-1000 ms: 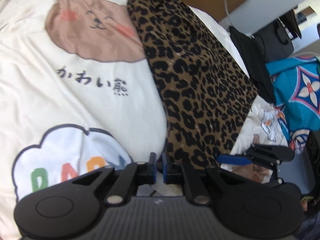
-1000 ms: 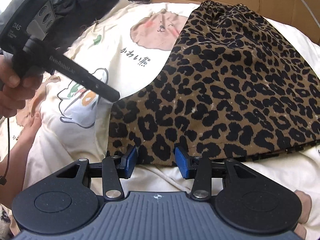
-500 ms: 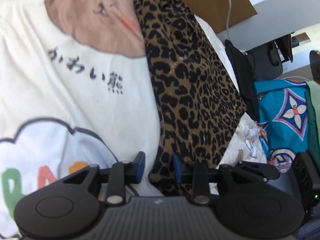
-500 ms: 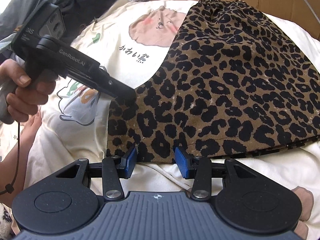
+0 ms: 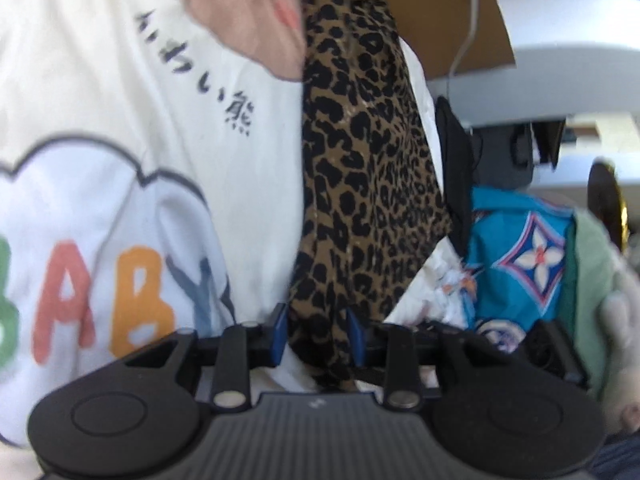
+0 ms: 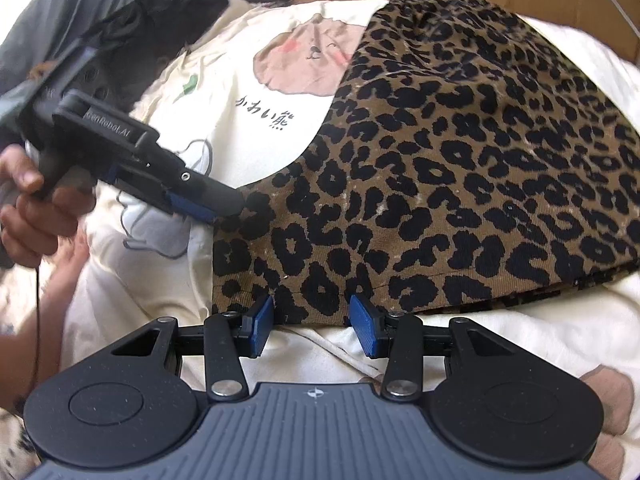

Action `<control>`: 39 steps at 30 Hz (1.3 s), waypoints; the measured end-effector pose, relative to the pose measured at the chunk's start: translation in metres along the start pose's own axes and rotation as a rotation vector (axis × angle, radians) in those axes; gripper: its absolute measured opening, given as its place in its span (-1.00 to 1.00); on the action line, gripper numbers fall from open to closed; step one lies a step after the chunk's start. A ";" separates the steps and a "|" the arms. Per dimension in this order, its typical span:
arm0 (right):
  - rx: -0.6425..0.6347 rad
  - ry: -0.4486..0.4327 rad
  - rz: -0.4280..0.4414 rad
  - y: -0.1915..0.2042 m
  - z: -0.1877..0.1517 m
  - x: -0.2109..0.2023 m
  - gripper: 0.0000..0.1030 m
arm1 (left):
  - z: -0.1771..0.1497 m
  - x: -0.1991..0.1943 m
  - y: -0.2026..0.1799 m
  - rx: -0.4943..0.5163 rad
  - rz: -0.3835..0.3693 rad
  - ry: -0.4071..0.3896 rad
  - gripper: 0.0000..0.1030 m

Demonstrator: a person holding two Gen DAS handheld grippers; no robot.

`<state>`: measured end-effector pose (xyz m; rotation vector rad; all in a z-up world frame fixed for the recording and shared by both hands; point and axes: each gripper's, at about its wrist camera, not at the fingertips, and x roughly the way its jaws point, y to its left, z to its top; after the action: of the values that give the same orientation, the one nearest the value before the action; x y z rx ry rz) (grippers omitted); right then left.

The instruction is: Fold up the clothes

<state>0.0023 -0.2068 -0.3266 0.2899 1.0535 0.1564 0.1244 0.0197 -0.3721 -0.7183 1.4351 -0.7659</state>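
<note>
Left wrist: the left gripper [image 5: 316, 336] is spread wide around the leopard skirt's [image 5: 360, 168] corner, unclenched. Right wrist: the right gripper [image 6: 312, 324], released, straddles the hem on the bedspread [image 6: 224, 92]. Next, I'd say both must clench.

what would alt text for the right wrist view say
A leopard-print garment lies flat on a cream cartoon-bear bedsheet, its near hem between the open right gripper. The left gripper, held in a hand, reaches its left edge.
</note>
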 end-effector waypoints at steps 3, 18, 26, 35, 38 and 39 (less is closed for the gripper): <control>0.052 -0.003 0.025 -0.007 0.000 -0.002 -0.04 | -0.004 0.004 0.004 -0.058 -0.033 0.001 -0.36; 0.211 -0.100 -0.047 -0.060 0.012 -0.035 -0.04 | -0.014 0.017 -0.004 -0.041 -0.039 0.002 -0.36; 0.276 -0.111 -0.113 -0.084 0.007 -0.037 -0.04 | 0.001 0.010 -0.008 0.010 -0.003 -0.046 -0.36; 0.271 -0.098 -0.107 -0.082 0.004 -0.033 -0.04 | 0.008 0.025 -0.014 0.094 -0.007 0.001 -0.36; 0.274 -0.102 -0.107 -0.083 0.004 -0.034 -0.04 | 0.001 0.028 -0.018 0.092 -0.031 0.032 -0.36; 0.275 -0.103 -0.107 -0.083 0.004 -0.034 -0.04 | -0.003 0.029 -0.018 0.088 -0.036 0.045 -0.36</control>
<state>-0.0115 -0.2958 -0.3218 0.4831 0.9854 -0.1003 0.1207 -0.0144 -0.3744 -0.6637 1.4228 -0.8724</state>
